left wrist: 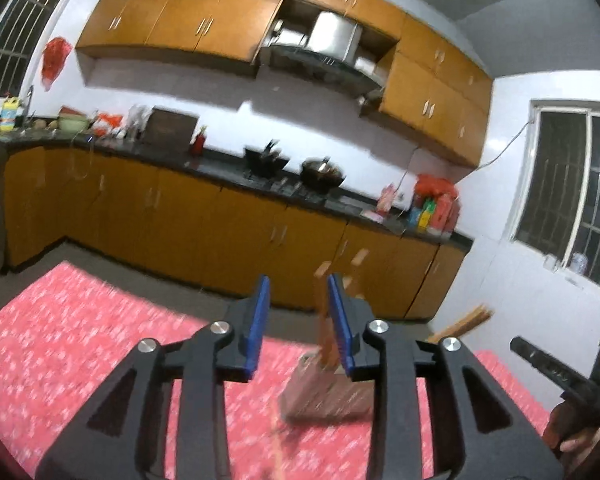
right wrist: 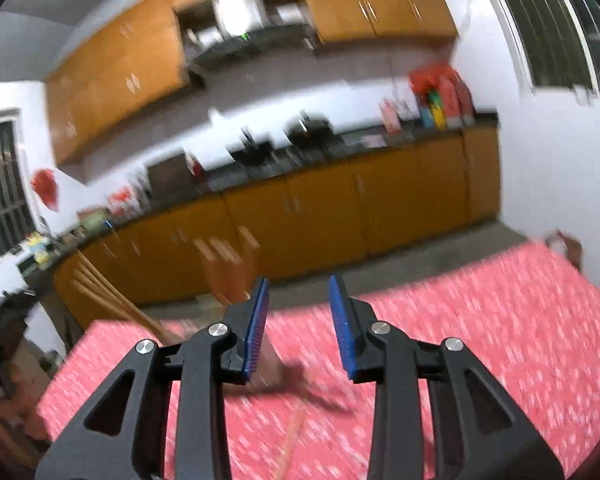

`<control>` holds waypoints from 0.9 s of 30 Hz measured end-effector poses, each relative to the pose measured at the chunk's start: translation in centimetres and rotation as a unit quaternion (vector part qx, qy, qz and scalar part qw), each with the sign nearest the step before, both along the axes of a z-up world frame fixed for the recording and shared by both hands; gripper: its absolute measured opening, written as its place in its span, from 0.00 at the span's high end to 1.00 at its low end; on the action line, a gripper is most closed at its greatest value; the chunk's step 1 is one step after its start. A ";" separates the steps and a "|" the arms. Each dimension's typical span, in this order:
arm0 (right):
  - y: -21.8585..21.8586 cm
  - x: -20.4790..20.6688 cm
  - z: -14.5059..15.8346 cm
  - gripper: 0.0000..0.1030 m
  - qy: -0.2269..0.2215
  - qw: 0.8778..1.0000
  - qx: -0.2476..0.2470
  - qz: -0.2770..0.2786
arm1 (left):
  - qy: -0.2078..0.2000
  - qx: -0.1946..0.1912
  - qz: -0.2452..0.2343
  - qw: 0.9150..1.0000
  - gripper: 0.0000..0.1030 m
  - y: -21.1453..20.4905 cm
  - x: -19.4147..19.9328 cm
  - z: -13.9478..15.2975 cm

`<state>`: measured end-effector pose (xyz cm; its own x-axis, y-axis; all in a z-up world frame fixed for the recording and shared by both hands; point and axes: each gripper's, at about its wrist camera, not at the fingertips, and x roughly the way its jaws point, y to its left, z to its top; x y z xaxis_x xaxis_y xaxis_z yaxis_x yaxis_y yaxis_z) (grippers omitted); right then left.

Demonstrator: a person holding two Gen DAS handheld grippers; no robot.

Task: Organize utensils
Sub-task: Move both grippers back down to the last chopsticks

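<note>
Both tools are released and empty. The utensil holder (left wrist: 324,392) stands on the red desk (left wrist: 80,320), apparently nearer the left tool (left wrist: 300,320), just right of its axis, wooden handles upright; the right tool (right wrist: 300,320) has it to its left.

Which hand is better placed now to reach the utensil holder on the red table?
Probably left. The left tongs are open, with the utensil holder just ahead, near their right finger. The right tongs are also open, but the holder sits off their left side.
</note>
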<state>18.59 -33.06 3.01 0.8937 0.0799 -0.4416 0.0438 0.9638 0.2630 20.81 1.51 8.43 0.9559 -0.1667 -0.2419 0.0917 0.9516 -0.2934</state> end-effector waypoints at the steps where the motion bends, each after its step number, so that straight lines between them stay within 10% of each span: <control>1: -0.1 0.4 -1.2 0.68 0.023 1.000 -0.001 -0.002 | 0.017 0.009 0.007 1.000 0.67 0.3 -0.1 -1.2; 12: 4.5 1.0 -12.0 0.68 0.177 0.980 0.011 0.085 | 0.209 0.053 0.015 0.976 0.66 1.4 0.6 -13.0; 27: 7.3 1.6 -14.0 0.92 0.203 0.975 -0.039 0.083 | 0.249 0.071 -0.062 0.964 0.66 -3.0 0.1 -16.2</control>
<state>20.24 -25.78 -10.95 0.6224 0.1608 -0.7660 -0.0288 0.9827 0.1829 20.89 -1.52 -7.73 0.6902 -0.2040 -0.6943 0.0899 0.9762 -0.1975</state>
